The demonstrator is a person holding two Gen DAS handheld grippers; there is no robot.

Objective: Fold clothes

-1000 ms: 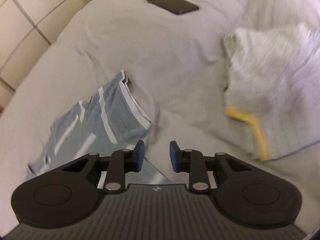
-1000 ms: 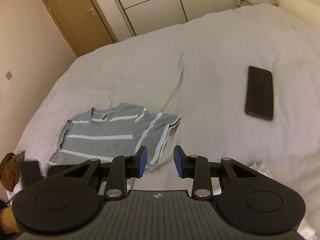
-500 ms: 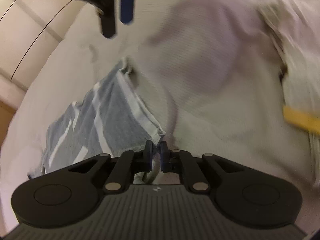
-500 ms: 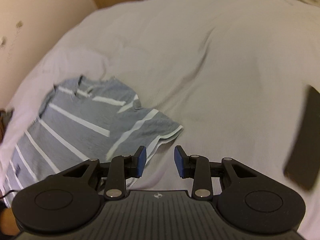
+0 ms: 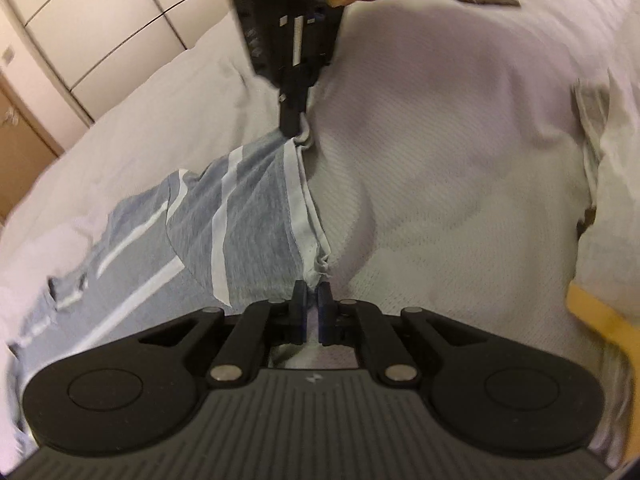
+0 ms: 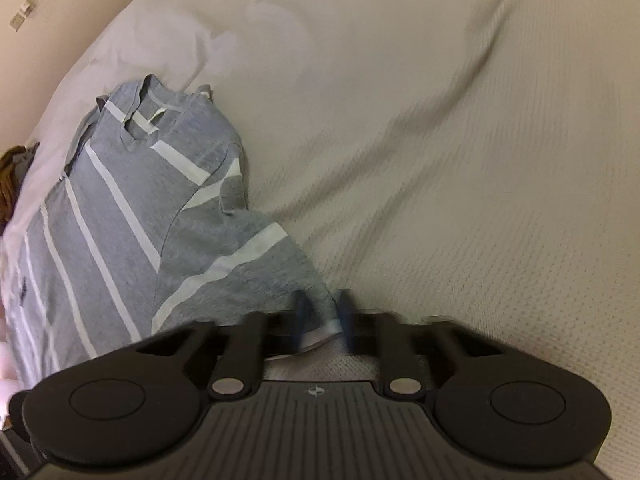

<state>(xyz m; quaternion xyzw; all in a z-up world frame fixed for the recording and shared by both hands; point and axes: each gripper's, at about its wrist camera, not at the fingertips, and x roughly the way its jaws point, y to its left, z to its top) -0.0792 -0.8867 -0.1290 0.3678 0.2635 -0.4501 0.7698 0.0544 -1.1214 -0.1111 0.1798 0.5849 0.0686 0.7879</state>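
On the bed [image 6: 440,120], as I see it:
striped shirt [image 5: 240,216]: lies flat on the left side of the cover
left gripper [image 5: 311,300]: clamped on the shirt hem's near corner
right gripper [image 6: 322,316]: just closed, pinching the hem's far corner

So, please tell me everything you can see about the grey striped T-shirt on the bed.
The grey striped T-shirt is soft knit, grey with thin white stripes and a white sleeve hem. It lies rumpled on the white bed cover, neck opening away from the right wrist camera. One sleeve is stretched between the two tools: the left hand-held gripper is shut on one hem corner, and the right hand-held gripper pinches the other.
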